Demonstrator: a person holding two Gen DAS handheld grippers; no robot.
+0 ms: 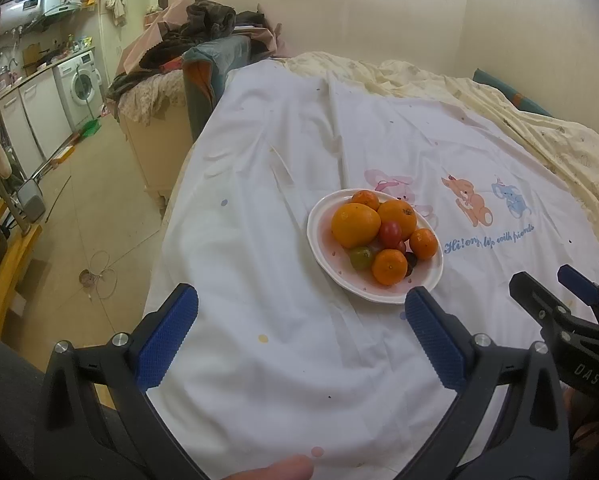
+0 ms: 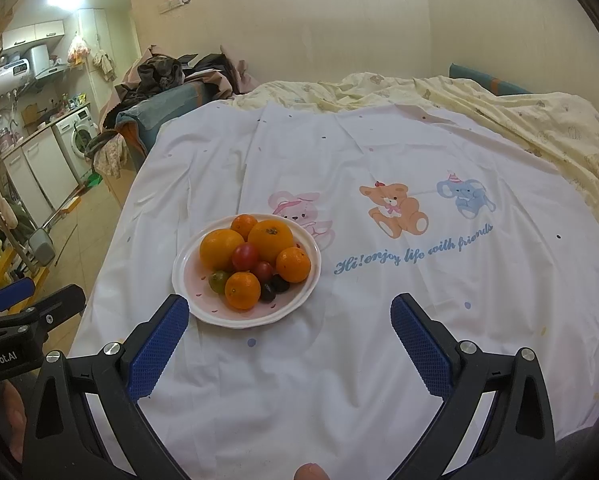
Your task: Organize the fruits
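A white plate (image 1: 431, 284) (image 2: 187, 268) sits on the white printed sheet and holds several oranges (image 1: 355, 225) (image 2: 270, 239), red tomatoes (image 1: 390, 234) (image 2: 245, 256), a green tomato (image 1: 360, 258) (image 2: 218, 281) and dark grapes (image 2: 273, 288). My left gripper (image 1: 301, 306) is open and empty, just short of the plate's near side. My right gripper (image 2: 289, 316) is open and empty, near the plate's near right side. Each gripper also shows in the other's view: the right one (image 1: 551, 284) and the left one (image 2: 35, 294).
The white sheet (image 1: 299, 152) (image 2: 419, 140) with cartoon animals covers a bed; a yellow blanket (image 2: 519, 120) lies bunched at the far side. The bed's left edge drops to a tiled floor (image 1: 83, 208). A clothes pile (image 1: 203, 28) and a kitchen with a washing machine (image 1: 81, 88) stand beyond.
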